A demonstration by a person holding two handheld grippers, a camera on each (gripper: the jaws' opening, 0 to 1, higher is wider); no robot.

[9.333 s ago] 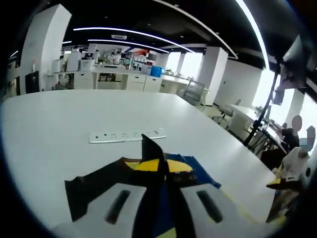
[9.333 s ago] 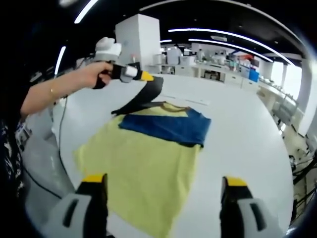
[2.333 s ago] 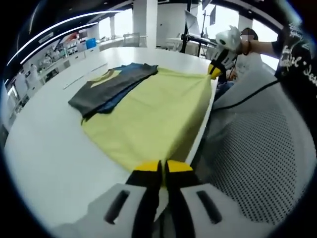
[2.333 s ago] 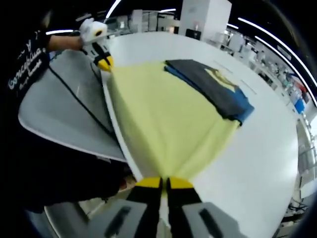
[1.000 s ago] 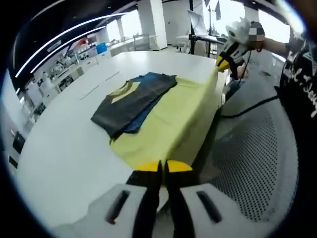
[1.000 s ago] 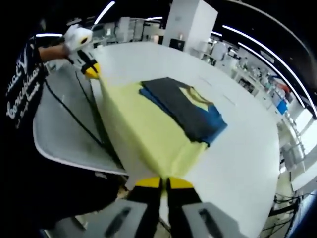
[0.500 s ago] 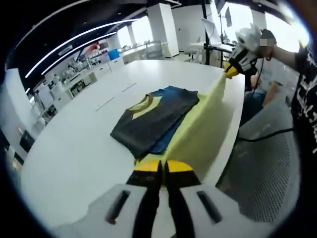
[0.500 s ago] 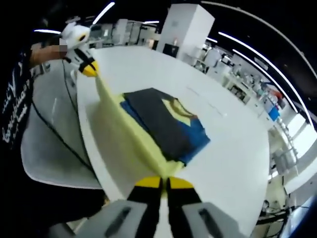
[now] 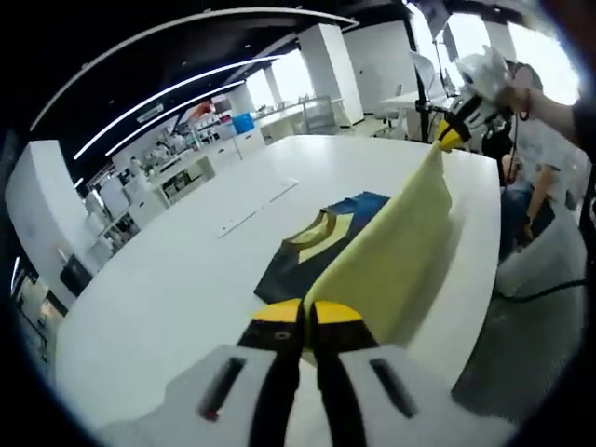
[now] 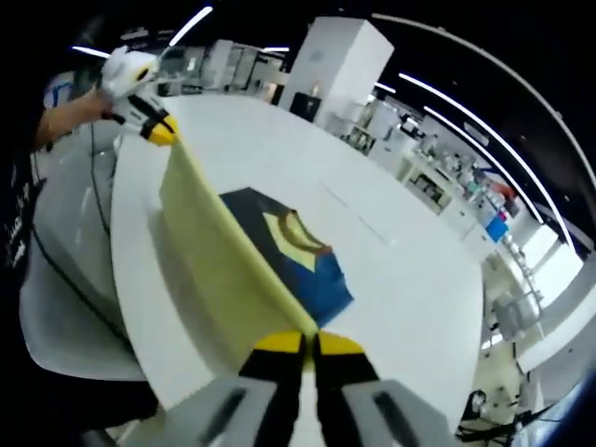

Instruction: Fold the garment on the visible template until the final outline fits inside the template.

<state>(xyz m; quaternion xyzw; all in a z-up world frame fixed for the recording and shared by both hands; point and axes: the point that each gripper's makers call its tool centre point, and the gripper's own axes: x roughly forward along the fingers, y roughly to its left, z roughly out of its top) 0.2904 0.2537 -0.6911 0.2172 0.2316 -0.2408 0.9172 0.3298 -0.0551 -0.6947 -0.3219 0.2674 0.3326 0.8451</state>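
The garment is a yellow shirt (image 9: 391, 256) with its dark and blue sleeves (image 9: 298, 261) folded over the chest near the yellow collar (image 9: 321, 230). It lies on a white table (image 9: 168, 289). My left gripper (image 9: 304, 321) is shut on one corner of the yellow hem. My right gripper (image 9: 451, 138) holds the other corner, and the hem hangs stretched in the air between them above the table. In the right gripper view, my right gripper (image 10: 307, 345) is shut on the hem, the lifted yellow cloth (image 10: 219, 261) runs to my left gripper (image 10: 160, 130), and the folded sleeves (image 10: 289, 251) lie beyond.
A long white power strip (image 9: 259, 207) lies on the table beyond the collar, also seen as a thin strip (image 10: 358, 217). A grey mesh chair (image 9: 521, 363) stands at the table's near edge. A person's hand (image 10: 79, 110) holds the left gripper. Office desks and pillars stand far behind.
Both grippers have risen and moved over the table with the hem. The yellow lower half, earlier flat and draped over the table edge, now stands lifted above the folded sleeves.
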